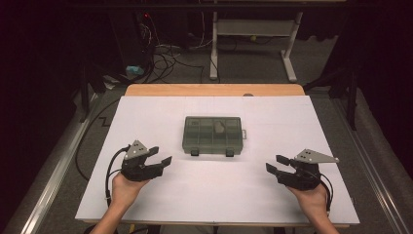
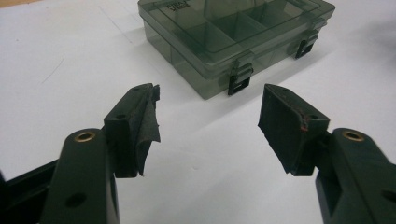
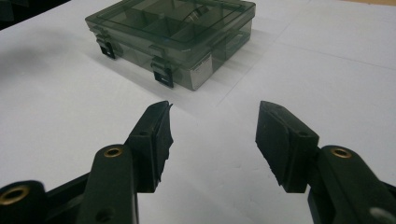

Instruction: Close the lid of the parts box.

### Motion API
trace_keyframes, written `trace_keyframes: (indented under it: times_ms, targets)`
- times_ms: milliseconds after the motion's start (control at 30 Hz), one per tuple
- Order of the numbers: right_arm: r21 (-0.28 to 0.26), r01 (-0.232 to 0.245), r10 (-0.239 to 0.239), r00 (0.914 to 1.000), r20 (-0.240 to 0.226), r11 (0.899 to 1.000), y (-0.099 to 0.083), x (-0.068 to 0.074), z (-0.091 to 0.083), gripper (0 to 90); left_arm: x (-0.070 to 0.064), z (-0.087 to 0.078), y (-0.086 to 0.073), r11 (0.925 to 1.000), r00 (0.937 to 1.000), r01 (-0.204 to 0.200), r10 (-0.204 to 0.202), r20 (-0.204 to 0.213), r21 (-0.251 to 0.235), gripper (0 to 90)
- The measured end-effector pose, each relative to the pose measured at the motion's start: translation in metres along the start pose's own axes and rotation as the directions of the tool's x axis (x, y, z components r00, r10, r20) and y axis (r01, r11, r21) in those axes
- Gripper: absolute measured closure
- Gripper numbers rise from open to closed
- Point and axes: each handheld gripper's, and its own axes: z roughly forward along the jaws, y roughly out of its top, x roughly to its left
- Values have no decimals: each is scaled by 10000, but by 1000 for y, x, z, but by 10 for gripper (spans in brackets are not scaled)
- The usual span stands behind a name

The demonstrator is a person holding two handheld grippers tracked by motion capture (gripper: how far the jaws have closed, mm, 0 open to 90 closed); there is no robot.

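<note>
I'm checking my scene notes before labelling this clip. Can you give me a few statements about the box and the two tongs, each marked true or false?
1. The compartment box is closed, both front latches down. True.
2. The left tongs grip a latch. False: they are open and apart from the box.
3. The right tongs are open and hold nothing. True.
4. The box stands on bare wood. False: it rests on the white sheet.
5. The box lies between the two tongs, farther from the person. True.

Dim room beyond a white-topped table (image 1: 146, 195): grey carpet (image 1: 253, 68), tangled cables (image 1: 163, 58), a white desk frame (image 1: 253, 36).
</note>
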Motion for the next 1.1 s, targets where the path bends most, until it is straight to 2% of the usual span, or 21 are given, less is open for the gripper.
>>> trace_keyframes:
  times_ms: [367,700,1100]
  targets:
    - [-13,-140,140,9999,19,9999,-11,-1,-8,434,0,-6,-7,10000,10000,16,-17,-53,-48,363]
    - [-101,-41,42,9999,99,9999,-20,1,-14,419,2,-13,-14,9997,9999,132,-133,-53,-196,354]
    - [-288,-241,250,9992,312,9993,-28,-2,-21,395,7,-19,-23,9991,9991,276,-286,-303,-328,336]
